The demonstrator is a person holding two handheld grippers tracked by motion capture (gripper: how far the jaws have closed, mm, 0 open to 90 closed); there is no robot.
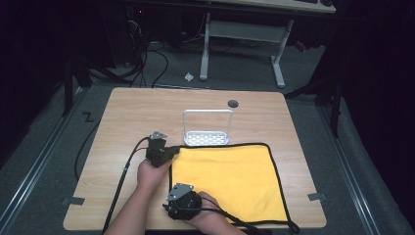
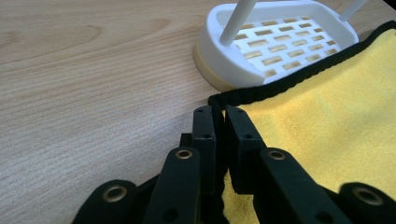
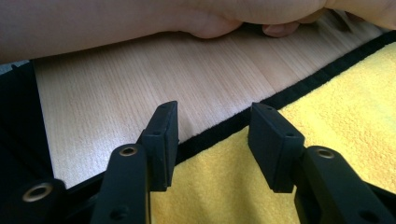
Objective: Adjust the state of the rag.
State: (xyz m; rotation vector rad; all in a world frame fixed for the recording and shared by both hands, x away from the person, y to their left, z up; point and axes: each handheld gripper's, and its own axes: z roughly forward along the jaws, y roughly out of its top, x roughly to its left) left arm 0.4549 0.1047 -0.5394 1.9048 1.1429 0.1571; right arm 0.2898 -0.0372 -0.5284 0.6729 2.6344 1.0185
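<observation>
A yellow cloth (image 1: pixel 227 178) with a black edge is spread flat on the table (image 1: pixel 127 117), toward the near right corner. Its far left corner is pinched by the left gripper (image 2: pixel 220 116), whose jaws are pressed together on the black edge. The right gripper (image 3: pixel 212 140) is held over the cloth's left edge near the near corner, its jaws wide apart with nothing between them. A white rack (image 1: pixel 206 128) is touched by the cloth's far edge. Bare wood is seen on the left side.
</observation>
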